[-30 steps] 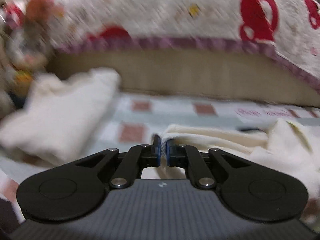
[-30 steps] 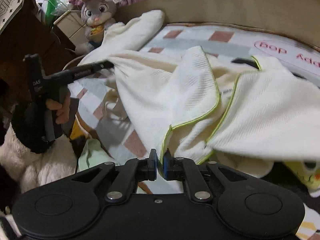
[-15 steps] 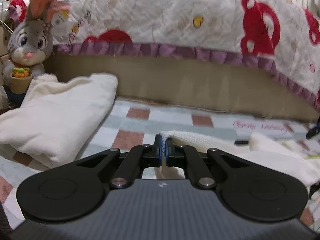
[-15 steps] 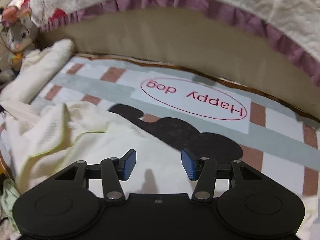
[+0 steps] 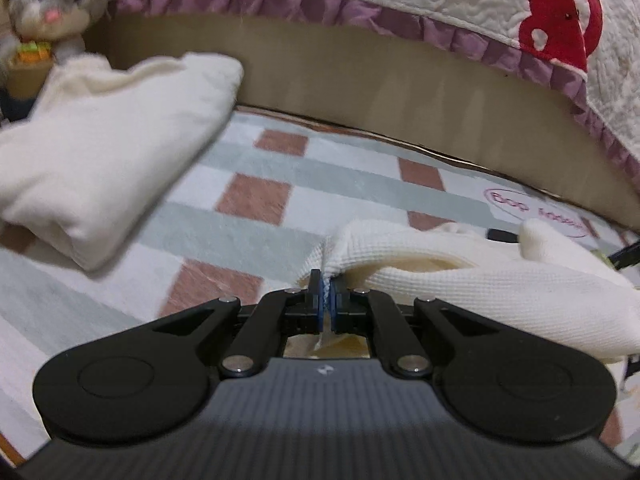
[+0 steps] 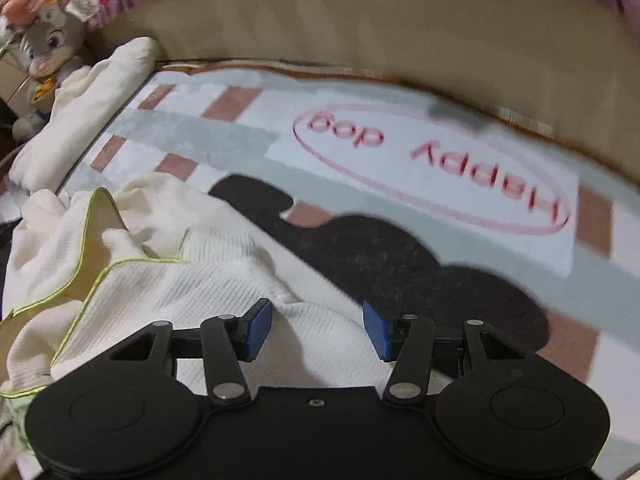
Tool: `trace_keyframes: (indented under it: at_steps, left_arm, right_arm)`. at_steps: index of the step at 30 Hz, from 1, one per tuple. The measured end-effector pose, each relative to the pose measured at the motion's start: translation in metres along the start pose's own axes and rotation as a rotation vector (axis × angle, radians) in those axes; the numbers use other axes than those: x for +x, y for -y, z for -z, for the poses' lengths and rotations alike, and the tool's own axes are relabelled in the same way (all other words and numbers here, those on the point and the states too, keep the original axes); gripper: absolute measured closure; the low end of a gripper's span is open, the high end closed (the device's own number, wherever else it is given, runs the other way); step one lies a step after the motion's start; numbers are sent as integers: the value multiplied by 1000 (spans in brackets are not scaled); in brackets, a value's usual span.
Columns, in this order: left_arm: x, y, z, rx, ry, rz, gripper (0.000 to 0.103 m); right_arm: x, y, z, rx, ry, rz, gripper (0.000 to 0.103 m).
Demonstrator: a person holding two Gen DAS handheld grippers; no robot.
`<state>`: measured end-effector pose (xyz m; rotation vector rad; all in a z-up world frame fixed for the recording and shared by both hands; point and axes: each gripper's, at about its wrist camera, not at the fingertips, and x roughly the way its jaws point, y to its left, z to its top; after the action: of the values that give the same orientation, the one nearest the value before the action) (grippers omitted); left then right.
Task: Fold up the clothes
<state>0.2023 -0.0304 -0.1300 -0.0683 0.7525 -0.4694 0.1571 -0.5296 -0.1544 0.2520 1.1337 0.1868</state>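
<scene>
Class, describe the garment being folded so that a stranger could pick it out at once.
Start at the checked blanket with its "Happy dog" oval. On its near side lies a rumpled cream ribbed garment, pinched by the left claw. Lime-green piping along its edges sets it apart from the plain cream folded pile by the plush rabbit.

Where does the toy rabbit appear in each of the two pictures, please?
Left wrist view: the toy rabbit sits in the top left corner, behind the folded white cloth.
Right wrist view: the toy rabbit sits at the upper left edge.
Shared landmark: the folded white cloth.
</scene>
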Motion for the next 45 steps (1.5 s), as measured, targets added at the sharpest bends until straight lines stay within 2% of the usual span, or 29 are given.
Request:
trace_keyframes:
  at_steps: [1,3,4,5,6,7,10,12,15,20,22,24,25,27,29,31,33,34,36,37,38,40,43,45]
  left_arm:
    - [1,-1,0,-8,-2,3,100]
    - [1,-1,1,-8,-7,6,100]
    - [2,0,1,-6,-14,9,99]
    - [4,1,1,-2,-25,13,99]
    - [5,2,2,2,-36,16,99]
    - [3,4,2,18,-27,14,99]
    - [-11,17,0,97,53,-7,100]
    - [-21,25,-1,150,106,-22,101]
    - [-47,41,-8,201,189,-26,101]
    - [-129,69,-20,152,367,8,101]
    - [-160,77,-22,159,433,-7,101]
    - [-186,80,-22,155,479,-27,101]
    - [-194,79,-21,145,484,-32,101]
    - [-191,76,-15,156,430,-44,101]
    - [-166,75,-5,226,288,-88,101]
    - [-135,74,9,254,148,-143,101]
    - [-114,68,22,202,78,-124,101]
    - [-108,66,26,181,59,-113,101]
    - [-101,67,28,188,50,-127,101]
    - [-100,67,29,189,51,-130,101]
    - [-101,65,29,182,53,-127,101]
    - [-101,59,29,155,51,-114,100]
    - [-96,53,37,116,31,-111,100]
    - [-89,51,40,103,1,-125,99]
  right_arm:
    - [6,2,2,24,-17,-9,47]
    - [12,-6,13,-10,-14,0,48]
    - [14,-11,19,-35,-9,8,54]
    - [13,-16,26,-57,8,16,72]
    - [6,-23,35,-39,58,50,84]
    - [-4,-29,44,-6,119,95,92]
    - [-46,-49,83,73,331,160,96]
    - [-69,-61,102,73,407,214,97]
    - [-102,-73,113,46,503,249,98]
    - [-143,-92,120,-3,581,267,99]
    - [-150,-97,123,-40,612,307,99]
    - [-162,-95,131,-15,648,258,99]
    - [-165,-93,138,1,626,200,99]
    - [-168,-88,154,34,549,62,98]
    - [-152,-93,176,47,413,-10,97]
    - [-131,-108,195,-68,330,26,95]
    - [-108,-116,208,-159,266,71,93]
    - [-100,-117,210,-171,250,87,92]
    - [-92,-120,212,-196,264,87,78]
    - [-91,-121,212,-207,280,86,60]
    - [-90,-122,212,-216,299,86,49]
    - [-87,-124,212,-239,302,92,42]
    - [-72,-127,217,-279,278,133,37]
    - [-54,-122,216,-271,254,145,38]
